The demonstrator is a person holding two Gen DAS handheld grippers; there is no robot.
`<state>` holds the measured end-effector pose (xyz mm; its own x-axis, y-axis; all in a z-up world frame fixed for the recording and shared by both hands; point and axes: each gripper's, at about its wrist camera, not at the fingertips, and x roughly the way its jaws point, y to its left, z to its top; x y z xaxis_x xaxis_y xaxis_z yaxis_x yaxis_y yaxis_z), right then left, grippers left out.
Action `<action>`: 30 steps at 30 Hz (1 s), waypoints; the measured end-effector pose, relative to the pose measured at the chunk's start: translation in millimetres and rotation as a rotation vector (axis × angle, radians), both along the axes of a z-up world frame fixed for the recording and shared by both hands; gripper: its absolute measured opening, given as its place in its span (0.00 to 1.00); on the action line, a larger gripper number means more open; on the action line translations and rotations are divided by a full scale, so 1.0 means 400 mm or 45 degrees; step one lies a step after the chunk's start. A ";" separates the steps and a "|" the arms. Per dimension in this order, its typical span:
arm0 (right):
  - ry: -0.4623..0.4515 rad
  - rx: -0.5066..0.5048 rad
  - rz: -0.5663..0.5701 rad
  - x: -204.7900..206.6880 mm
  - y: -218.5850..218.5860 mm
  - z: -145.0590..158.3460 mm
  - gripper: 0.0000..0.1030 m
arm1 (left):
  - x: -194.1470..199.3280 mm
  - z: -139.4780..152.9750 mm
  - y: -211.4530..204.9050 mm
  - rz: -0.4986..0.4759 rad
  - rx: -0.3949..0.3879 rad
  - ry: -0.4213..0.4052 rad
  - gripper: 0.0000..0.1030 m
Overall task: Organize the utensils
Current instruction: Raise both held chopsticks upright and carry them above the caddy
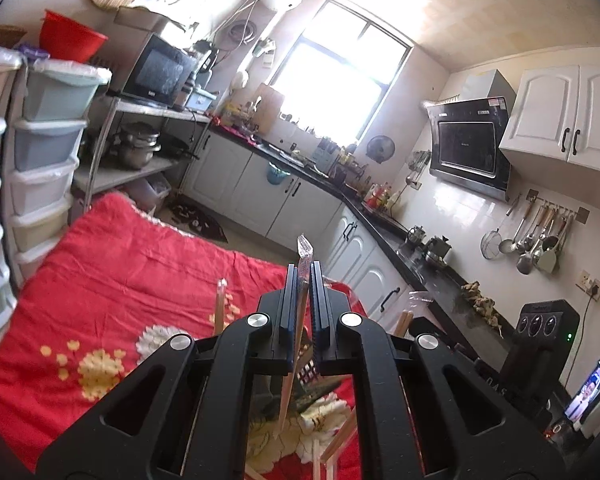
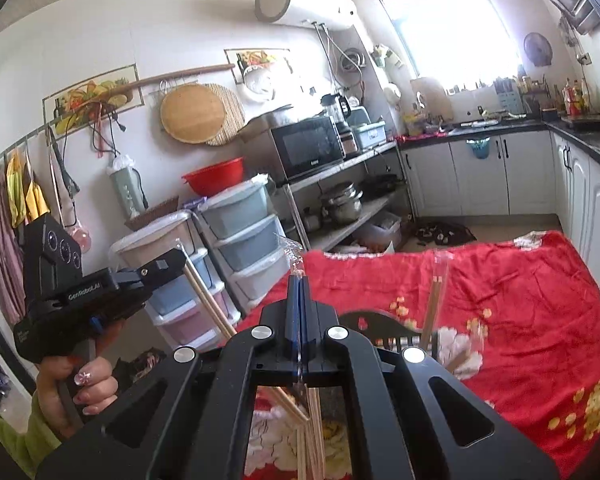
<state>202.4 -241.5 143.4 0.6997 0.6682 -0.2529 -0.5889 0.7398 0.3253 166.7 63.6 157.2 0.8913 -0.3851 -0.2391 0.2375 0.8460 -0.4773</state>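
Note:
My left gripper is shut on a pair of plastic-wrapped wooden chopsticks and holds it upright above the red flowered cloth. The same gripper shows in the right wrist view, with its chopsticks slanting down. My right gripper is shut on another wrapped pair of chopsticks, the clear wrapper tip sticking out above the fingers. More wrapped chopsticks stand in a dark slotted holder below both grippers. Another pair stands to the left in the left wrist view.
Stacked plastic drawers stand at the cloth's far edge, beside a metal shelf with a microwave and pots. White cabinets under a black counter run along the other side. A phone leans by a dark appliance.

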 end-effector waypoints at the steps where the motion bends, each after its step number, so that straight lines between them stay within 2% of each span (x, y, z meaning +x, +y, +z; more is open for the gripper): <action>1: -0.008 -0.001 -0.005 0.004 0.003 0.005 0.01 | 0.002 0.008 -0.001 0.008 0.011 -0.010 0.03; 10: -0.116 0.024 -0.045 0.042 0.025 0.051 0.01 | 0.024 0.050 0.005 0.065 0.058 -0.061 0.03; 18: -0.212 0.048 -0.084 0.073 0.041 0.084 0.01 | 0.050 0.059 -0.004 0.140 0.110 -0.097 0.03; 24: -0.244 0.062 -0.112 0.097 0.043 0.074 0.01 | 0.064 0.041 -0.018 0.195 0.155 -0.125 0.03; 30: -0.278 0.056 -0.132 0.119 0.053 0.043 0.01 | 0.083 0.009 -0.027 0.207 0.157 -0.105 0.03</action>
<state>250.2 -220.3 160.6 0.7999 0.5970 -0.0606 -0.5705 0.7879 0.2320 200.1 52.7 160.8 0.9578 -0.2073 -0.1991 0.1274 0.9271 -0.3525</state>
